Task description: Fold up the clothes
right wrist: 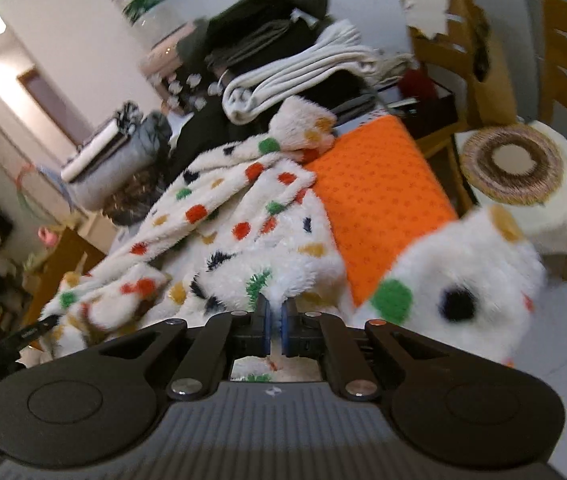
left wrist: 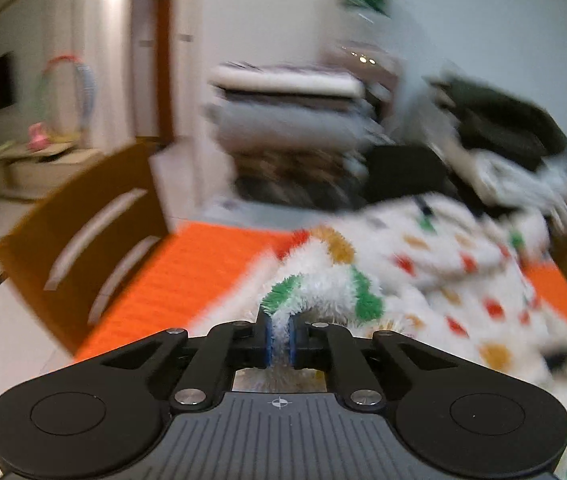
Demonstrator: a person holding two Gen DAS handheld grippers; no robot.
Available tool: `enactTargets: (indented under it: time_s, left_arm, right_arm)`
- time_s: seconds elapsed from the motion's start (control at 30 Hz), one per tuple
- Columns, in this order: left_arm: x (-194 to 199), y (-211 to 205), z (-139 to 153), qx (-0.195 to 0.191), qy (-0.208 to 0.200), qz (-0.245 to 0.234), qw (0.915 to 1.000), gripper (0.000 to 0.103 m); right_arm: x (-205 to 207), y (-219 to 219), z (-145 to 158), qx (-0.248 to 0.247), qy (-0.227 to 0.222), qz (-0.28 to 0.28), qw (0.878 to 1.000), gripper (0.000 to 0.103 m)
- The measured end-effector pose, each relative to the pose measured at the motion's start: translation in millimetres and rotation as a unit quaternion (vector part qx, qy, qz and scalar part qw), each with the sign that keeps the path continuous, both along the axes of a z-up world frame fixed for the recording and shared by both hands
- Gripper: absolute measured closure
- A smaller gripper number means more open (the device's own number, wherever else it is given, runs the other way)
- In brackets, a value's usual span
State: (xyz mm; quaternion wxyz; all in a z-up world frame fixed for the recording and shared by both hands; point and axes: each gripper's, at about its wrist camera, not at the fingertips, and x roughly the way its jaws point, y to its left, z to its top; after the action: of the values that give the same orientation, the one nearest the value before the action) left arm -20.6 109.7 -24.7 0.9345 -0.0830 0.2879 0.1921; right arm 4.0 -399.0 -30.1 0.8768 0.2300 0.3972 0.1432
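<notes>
My left gripper (left wrist: 280, 336) and right gripper (right wrist: 276, 330) each pinch an edge of the spotted fleece garment (right wrist: 243, 216), which lies rumpled on the orange mat (right wrist: 379, 196). I judge this the lift-and-spread step; next I should draw both edges apart evenly, keeping them taut

Fleece garment (right wrist: 243, 216): fluffy white, red/green/yellow/black dots. Crumpled, unfolded, spread over the orange mat (right wrist: 379, 200); near edge bunched and lifted, one flap hanging off the right side.
</notes>
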Motion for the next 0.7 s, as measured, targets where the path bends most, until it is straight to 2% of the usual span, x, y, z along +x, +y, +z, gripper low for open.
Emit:
enactTargets:
  time_s: [0.13, 0.27, 0.53, 0.57, 0.7]
  left_arm:
    - [-23.7, 40.1, 21.8, 0.001, -0.008, 0.072, 0.9973, 0.093]
    - [-42.9, 66.3, 25.6, 0.014, 0.008, 0.128, 0.9917, 0.093]
    - [-80.3, 99.4, 10.2, 0.016, 0.057, 0.167, 0.9842, 0.091]
    - [-85.7, 102.1, 8.3, 0.014, 0.06, 0.17, 0.9834, 0.09]
    - [-110.0, 106.7, 4.2, 0.015, 0.069, 0.187, 0.9797, 0.088]
  right_arm:
    - [-55.9, -21.4, 8.2, 0.016, 0.006, -0.026, 1.0, 0.097]
    - [-114.5, -30.3, 4.6, 0.023, 0.023, -0.036, 0.999, 0.097]
    - [-250.2, -37.3, -27.8, 0.01, 0.084, -0.069, 0.994, 0.098]
    - [-262.7, -36.6, -33.1, -0.001, 0.094, -0.071, 0.993, 0.102]
    - [-304.1, -33.6, -52.2, -0.031, 0.126, -0.074, 0.989, 0.102]
